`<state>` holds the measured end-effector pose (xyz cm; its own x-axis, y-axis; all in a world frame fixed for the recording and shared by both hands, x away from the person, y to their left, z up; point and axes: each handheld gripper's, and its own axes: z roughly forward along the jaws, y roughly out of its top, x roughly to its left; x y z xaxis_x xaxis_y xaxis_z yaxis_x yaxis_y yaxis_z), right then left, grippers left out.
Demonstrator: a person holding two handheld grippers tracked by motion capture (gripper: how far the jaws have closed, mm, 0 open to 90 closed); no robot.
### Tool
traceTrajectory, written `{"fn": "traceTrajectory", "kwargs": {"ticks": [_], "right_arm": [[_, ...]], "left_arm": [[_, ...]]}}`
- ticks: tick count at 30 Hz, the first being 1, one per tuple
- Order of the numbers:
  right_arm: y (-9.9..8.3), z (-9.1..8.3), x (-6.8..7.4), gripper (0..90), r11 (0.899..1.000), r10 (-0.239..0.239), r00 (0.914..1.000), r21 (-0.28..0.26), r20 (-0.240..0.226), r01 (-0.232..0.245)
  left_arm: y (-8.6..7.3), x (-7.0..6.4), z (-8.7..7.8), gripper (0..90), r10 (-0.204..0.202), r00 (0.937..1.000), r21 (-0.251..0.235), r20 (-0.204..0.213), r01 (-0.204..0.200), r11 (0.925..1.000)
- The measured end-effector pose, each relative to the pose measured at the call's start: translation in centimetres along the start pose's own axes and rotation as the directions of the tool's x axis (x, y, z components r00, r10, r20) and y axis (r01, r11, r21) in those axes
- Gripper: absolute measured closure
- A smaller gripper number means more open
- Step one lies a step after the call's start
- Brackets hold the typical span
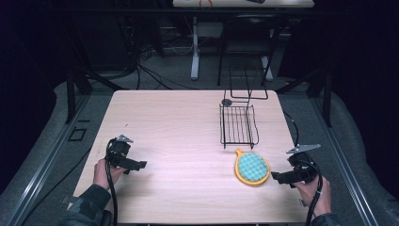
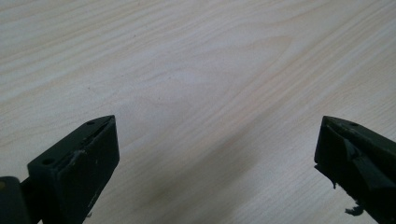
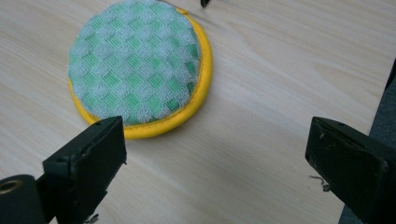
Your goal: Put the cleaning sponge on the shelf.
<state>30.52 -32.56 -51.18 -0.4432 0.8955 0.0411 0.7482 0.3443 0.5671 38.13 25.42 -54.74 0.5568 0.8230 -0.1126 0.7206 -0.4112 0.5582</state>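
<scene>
Where the pale wood-grain bench [image 1: 179, 117] fills the middle of the high view, a round scrubbing pad [image 1: 252, 168] lies flat at the lower right of centre. Its face is a green-and-white chequered mesh, slightly domed, bound by a bright yellow rim, and a short yellow tab sticks out toward the upper left. In the right gripper view the pad [image 3: 137, 65] sits at the upper left, its weave showing clearly and its yellow edge just above the left jaw.

Just above the pad in the high view stands a black wire rack [image 1: 238, 123], a flat slatted tray with a taller wire frame rising behind it; the pad's tab lies close to the tray's near edge.

At the lower right of the high view, the right tongs [image 1: 277, 176] point toward the pad from just beside it, jaws spread wide and holding nothing. At the lower left, the left tongs [image 1: 139, 165] hover over bare bench, well apart from pad and rack, likewise wide open and empty.
</scene>
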Motion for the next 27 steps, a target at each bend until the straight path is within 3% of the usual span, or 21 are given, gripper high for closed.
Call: {"fn": "traceTrajectory", "kwargs": {"ticks": [9,16,27], "right_arm": [[0.6,0.1,0.7,4.4,1.0,-0.018,0.9996,-0.001,-0.02,0.018],[1.4,0.7,1.5,1.8,0.999,-0.049,0.9983,-0.004,-0.031,0.049],[2.5,1.8,2.3,0.0,0.996,-0.085,0.9942,-0.004,-0.067,0.084]], "left_arm": [[0.1,-0.1,0.1,0.0,-0.006,0.9999,-0.002,0.009,0.006,1.0],[0.3,-0.5,0.2,0.0,0.032,0.9995,0.003,-0.003,-0.032,0.9995],[0.4,-0.3,0.1,0.0,0.038,0.9993,0.003,-0.006,-0.038,0.9993]]}}
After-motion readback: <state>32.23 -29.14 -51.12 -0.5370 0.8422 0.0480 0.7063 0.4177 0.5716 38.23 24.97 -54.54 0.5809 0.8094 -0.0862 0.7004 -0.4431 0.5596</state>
